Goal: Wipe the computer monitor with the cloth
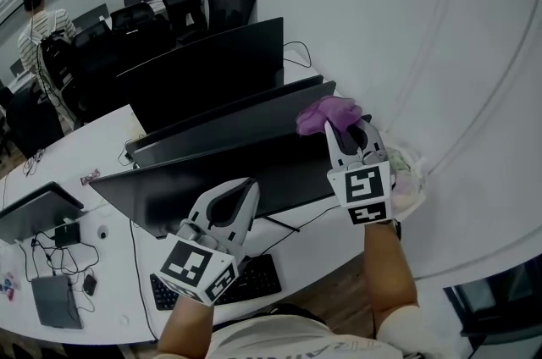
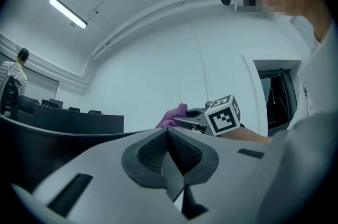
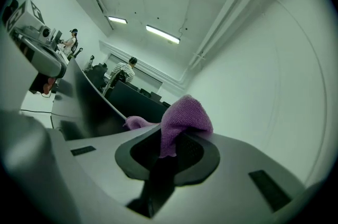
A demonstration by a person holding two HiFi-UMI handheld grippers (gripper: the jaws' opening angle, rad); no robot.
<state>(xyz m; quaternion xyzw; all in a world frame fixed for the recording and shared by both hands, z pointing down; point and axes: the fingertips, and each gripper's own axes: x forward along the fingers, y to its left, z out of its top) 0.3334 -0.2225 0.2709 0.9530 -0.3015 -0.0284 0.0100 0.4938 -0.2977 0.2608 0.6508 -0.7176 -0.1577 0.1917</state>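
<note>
The near dark monitor (image 1: 220, 175) leans across the white desk, screen unlit. My right gripper (image 1: 343, 130) is shut on a purple cloth (image 1: 326, 115), which bunches out of the jaws at the monitor's upper right corner. In the right gripper view the cloth (image 3: 185, 120) fills the jaws of this gripper (image 3: 171, 146), with the monitor's edge (image 3: 87, 104) to the left. My left gripper (image 1: 247, 190) rests by the monitor's lower middle; in its own view it (image 2: 168, 151) is shut, pads together with nothing between. That view also shows the cloth (image 2: 171, 116) and the right gripper's marker cube (image 2: 224, 114).
More dark monitors (image 1: 212, 69) stand behind the near one. A black keyboard (image 1: 254, 281) lies at the desk's front edge, cables and small devices (image 1: 59, 239) to the left. Office chairs (image 1: 229, 2) and a person (image 1: 38, 23) are far back. A white wall (image 1: 440, 52) closes the right.
</note>
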